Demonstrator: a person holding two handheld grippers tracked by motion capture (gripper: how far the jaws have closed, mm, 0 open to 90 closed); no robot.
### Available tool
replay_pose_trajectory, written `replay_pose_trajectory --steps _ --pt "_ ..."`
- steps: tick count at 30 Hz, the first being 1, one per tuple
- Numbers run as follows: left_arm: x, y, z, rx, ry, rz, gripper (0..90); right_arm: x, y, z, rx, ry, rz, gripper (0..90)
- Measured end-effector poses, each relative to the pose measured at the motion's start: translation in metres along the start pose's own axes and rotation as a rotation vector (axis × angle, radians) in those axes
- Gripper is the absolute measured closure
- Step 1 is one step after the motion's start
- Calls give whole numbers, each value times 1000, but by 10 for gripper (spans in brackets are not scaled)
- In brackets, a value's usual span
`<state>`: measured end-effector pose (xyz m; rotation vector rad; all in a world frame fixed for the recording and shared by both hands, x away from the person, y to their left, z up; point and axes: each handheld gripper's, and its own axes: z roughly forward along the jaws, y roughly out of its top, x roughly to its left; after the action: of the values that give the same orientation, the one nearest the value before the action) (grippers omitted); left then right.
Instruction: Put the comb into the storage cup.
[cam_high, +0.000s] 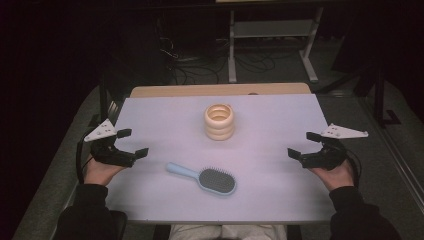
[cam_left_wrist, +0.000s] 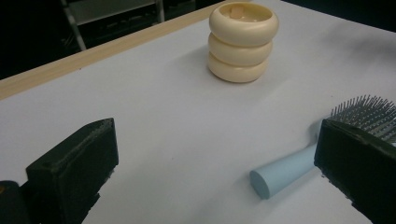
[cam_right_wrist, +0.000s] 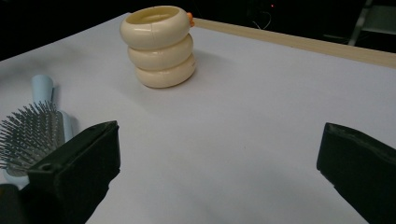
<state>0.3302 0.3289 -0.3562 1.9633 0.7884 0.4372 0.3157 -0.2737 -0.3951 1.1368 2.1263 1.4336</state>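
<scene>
I hold both tongs, left tongs (cam_high: 132, 142) and right tongs (cam_high: 302, 144), wide open and empty; next I must reach the hairbrush (cam_high: 204, 178) handle on the counter (cam_high: 160, 115).

Hairbrush (cam_high: 205, 178) pale blue, grey bristles; ringed holder (cam_high: 219, 121) cream; table cover (cam_high: 165, 120) pale lilac; fingers (cam_left_wrist: 74, 170) black.

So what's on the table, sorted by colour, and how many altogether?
Cream: 1, the ring-shaped holder
Light blue: 1, the hairbrush
Black: 2, the left hand-held gripper and the right hand-held gripper, both open
Total: 4
</scene>
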Motion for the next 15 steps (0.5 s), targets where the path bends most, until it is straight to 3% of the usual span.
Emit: replay_pose_trajectory --steps 15 --pt "-6 26 10 29 -36 63 0 1 0 1 4 5 -5 0"
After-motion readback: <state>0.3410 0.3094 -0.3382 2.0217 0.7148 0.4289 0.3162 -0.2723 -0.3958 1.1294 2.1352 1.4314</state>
